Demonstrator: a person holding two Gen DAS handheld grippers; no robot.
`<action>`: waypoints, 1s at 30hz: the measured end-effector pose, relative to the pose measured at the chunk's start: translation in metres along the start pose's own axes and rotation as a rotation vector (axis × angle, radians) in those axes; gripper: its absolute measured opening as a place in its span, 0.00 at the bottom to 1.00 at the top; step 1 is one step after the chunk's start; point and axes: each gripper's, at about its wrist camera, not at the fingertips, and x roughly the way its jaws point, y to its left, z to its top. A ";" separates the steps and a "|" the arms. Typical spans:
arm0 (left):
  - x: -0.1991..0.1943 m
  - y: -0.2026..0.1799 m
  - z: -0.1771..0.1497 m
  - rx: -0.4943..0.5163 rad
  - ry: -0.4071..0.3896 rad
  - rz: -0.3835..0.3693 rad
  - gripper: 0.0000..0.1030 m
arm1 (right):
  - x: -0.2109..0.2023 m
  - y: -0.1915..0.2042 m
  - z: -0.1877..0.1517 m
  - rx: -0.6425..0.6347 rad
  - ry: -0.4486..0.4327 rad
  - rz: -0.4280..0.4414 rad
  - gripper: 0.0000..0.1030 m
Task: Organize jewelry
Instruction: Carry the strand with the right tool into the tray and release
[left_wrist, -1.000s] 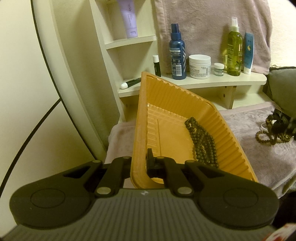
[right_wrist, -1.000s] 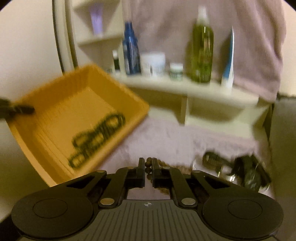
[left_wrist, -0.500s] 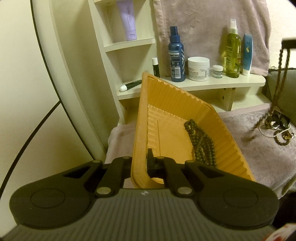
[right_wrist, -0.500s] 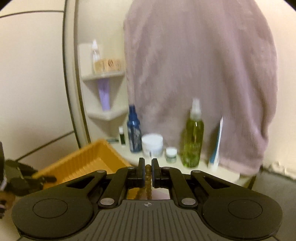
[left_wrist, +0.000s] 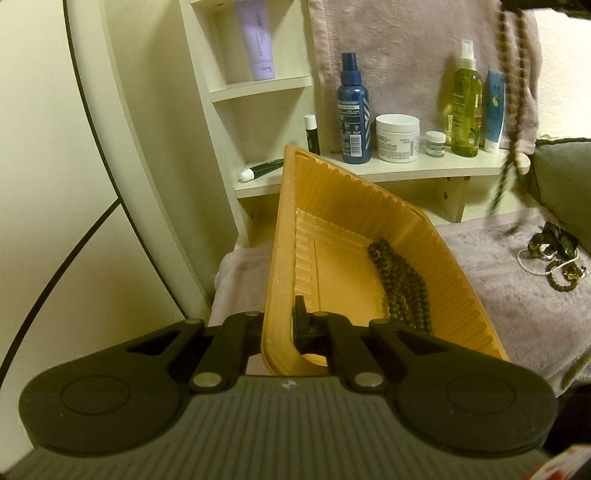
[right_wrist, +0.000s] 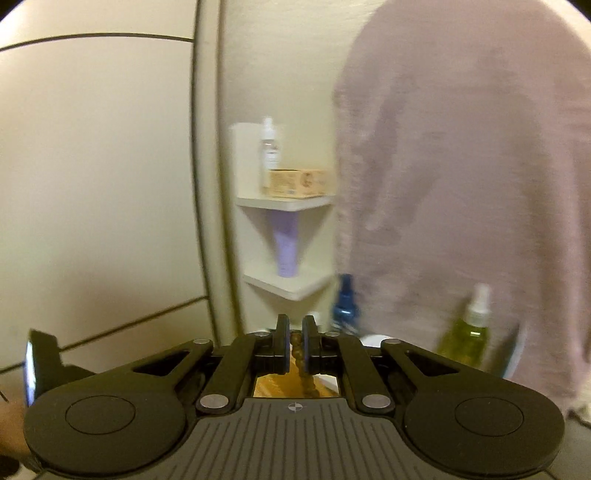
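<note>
The left gripper (left_wrist: 280, 325) is clamped on the near rim of the orange tray (left_wrist: 369, 206), holding it tipped up over the towel (left_wrist: 517, 295). A dark bead necklace (left_wrist: 402, 288) lies bunched against the tray's lower right wall. The right gripper (right_wrist: 295, 345) is pinched on a brown bead strand (left_wrist: 511, 122), which dangles from high up at the right, blurry. More jewelry (left_wrist: 554, 262) sits in a pile on the towel, well apart from the tray.

Inside the tilted tray (left_wrist: 332, 206), against its right wall, a bead necklace (left_wrist: 400, 280); behind the tray, bottles (left_wrist: 354, 110) along the shelf (left_wrist: 406, 173); right of it, on the towel (left_wrist: 517, 295), loose jewelry (left_wrist: 554, 258).
</note>
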 end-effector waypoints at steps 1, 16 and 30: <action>0.000 0.000 0.000 -0.001 0.000 0.000 0.04 | 0.005 0.004 0.000 0.002 0.002 0.013 0.06; 0.002 0.003 -0.001 -0.012 0.004 -0.005 0.04 | 0.116 0.007 -0.077 0.166 0.307 0.140 0.06; 0.003 0.003 -0.002 -0.012 0.006 -0.006 0.04 | 0.110 -0.005 -0.134 0.233 0.456 0.141 0.44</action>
